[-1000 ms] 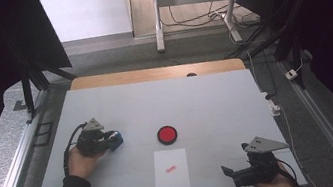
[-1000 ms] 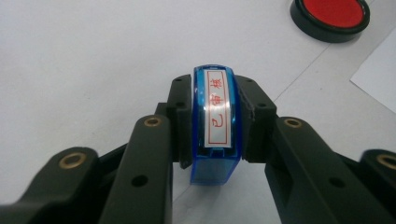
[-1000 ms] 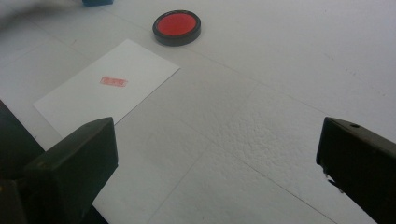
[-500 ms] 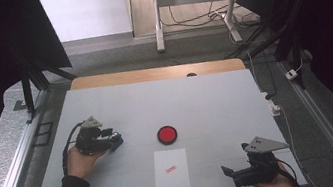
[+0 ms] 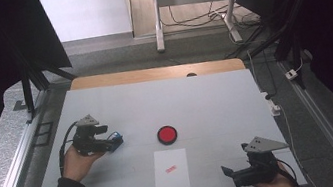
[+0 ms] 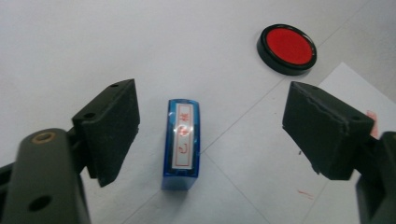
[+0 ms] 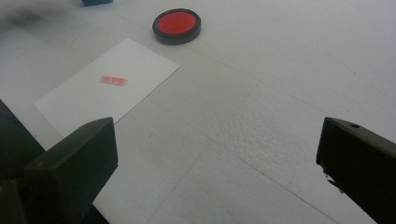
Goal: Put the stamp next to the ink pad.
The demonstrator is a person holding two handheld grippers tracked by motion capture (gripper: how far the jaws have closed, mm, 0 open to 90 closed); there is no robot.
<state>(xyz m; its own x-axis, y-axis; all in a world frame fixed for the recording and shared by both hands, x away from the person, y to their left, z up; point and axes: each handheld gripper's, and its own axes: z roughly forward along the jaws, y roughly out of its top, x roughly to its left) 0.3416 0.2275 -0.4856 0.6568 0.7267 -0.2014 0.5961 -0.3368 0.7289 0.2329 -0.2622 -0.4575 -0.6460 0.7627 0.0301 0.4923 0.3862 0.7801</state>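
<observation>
A small blue stamp [image 6: 182,140] with a red-lettered label lies flat on the table between the jaws of my left gripper [image 6: 212,119]. The jaws have just been opening and stand well apart from it on both sides, touching nothing. In the high view the stamp [image 5: 117,141] lies at the tip of the left gripper [image 5: 111,143], left of the middle. My right gripper [image 5: 227,172] rests at the front right, open, and nothing lies between the jaws of the right gripper [image 7: 217,154].
A round red ink pad [image 5: 167,134] in a black rim sits mid-table. A white paper sheet [image 5: 172,183] bearing a red imprint [image 5: 170,169] lies in front of it. The grey table [image 5: 196,99] has a wooden strip along its far edge.
The left gripper's jaws, shut around the blue stamp a second ago, have spread apart, and the stamp now lies free on the table. The right gripper has stayed put.
</observation>
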